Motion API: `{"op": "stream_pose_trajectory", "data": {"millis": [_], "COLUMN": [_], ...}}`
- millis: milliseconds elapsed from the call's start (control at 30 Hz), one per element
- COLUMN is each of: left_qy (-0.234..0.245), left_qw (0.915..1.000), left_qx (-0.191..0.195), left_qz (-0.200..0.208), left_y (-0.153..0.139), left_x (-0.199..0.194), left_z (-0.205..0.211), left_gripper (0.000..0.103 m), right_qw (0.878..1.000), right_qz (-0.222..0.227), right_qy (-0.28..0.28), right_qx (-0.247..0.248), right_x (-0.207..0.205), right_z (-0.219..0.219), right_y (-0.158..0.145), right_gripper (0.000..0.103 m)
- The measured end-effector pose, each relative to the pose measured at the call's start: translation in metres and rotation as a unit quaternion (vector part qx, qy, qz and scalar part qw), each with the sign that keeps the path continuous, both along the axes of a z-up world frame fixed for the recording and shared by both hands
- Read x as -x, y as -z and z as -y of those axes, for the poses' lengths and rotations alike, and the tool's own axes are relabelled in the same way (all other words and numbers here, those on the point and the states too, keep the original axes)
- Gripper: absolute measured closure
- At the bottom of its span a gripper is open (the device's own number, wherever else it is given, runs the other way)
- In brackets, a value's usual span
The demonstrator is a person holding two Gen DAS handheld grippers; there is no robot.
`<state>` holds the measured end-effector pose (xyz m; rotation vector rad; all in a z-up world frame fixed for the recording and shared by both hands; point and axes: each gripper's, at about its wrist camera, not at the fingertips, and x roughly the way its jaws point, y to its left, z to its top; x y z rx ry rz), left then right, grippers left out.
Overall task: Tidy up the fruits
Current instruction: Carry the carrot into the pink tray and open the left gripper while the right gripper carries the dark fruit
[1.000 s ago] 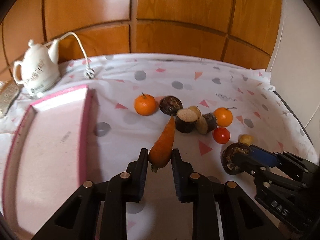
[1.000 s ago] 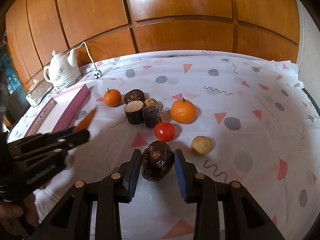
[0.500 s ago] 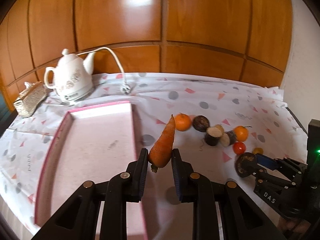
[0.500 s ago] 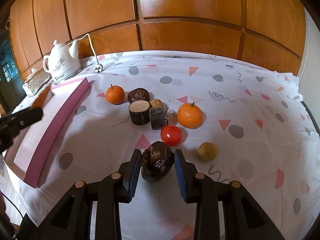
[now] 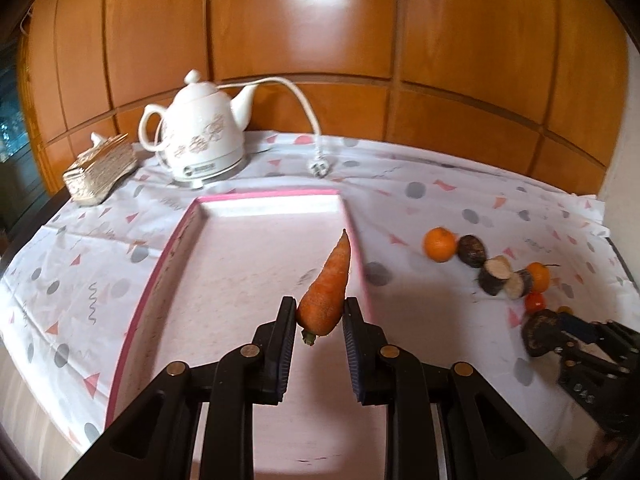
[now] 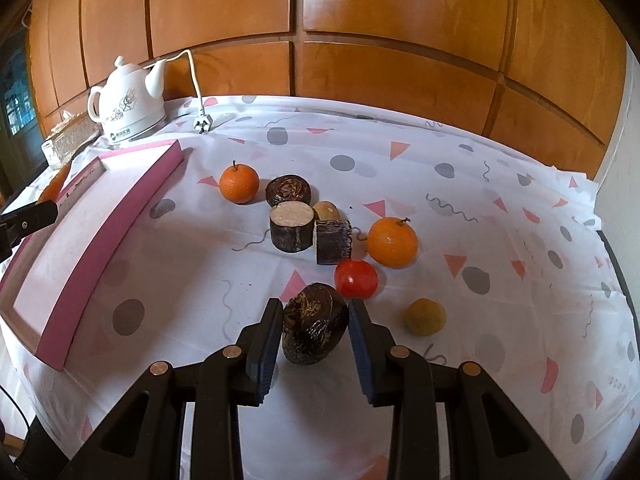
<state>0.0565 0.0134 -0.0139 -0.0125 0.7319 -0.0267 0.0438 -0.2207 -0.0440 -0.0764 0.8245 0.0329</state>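
Note:
My left gripper (image 5: 319,312) is shut on an orange carrot (image 5: 326,288) and holds it in the air over the right part of the pink-rimmed tray (image 5: 240,196). My right gripper (image 6: 314,320) is shut on a dark brown round fruit (image 6: 314,322) above the tablecloth. Ahead of it lie a red tomato (image 6: 356,278), two oranges (image 6: 392,242) (image 6: 239,183), dark cut pieces (image 6: 291,226) and a small yellow-brown fruit (image 6: 425,316). The tray also shows in the right wrist view (image 6: 108,220) at the left.
A white electric kettle (image 5: 198,136) with its cord and plug (image 5: 318,168) stands behind the tray. A gold tissue box (image 5: 100,168) sits at the back left. Wooden panels back the table. The table edge runs close along the left and front.
My left gripper has carried the carrot left from the fruit pile to above the tray. My right gripper still holds the dark fruit and has drawn back slightly.

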Motion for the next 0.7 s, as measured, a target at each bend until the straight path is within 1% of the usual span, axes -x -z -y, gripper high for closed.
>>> {"op": "stream_pose_trajectory", "data": {"millis": [200,300,533,700], "left_qy": [-0.034,-0.044,-0.049,-0.055], "left_qw": [0.9992,0.9989,0.9987,0.9983], "left_qx": [0.001,0.004,0.004,0.011], "left_qz": [-0.019,-0.018,-0.016,-0.014], "left_y": [0.014,0.016,0.014,0.011], "left_x": [-0.007,-0.004,0.006,0.015], "left_z": [-0.021,-0.027,-0.031,-0.034], "left_gripper": [0.078,0.057,0.056,0.049], "right_qw": [1.0,1.0,0.999,0.996], "right_qz": [-0.002,-0.005,0.0,0.009], "right_qy": [-0.004,-0.011,-0.046,-0.082], "right_qx": [0.009,0.004,-0.003,-0.02], "right_x": [-0.003,-0.004,-0.008,-0.014], "right_z": [-0.007,-0.011,-0.034,-0.056], "right_y": [-0.001,-0.003,-0.008,-0.02], "right_gripper": [0.07,0.07,0.07,0.07]}}
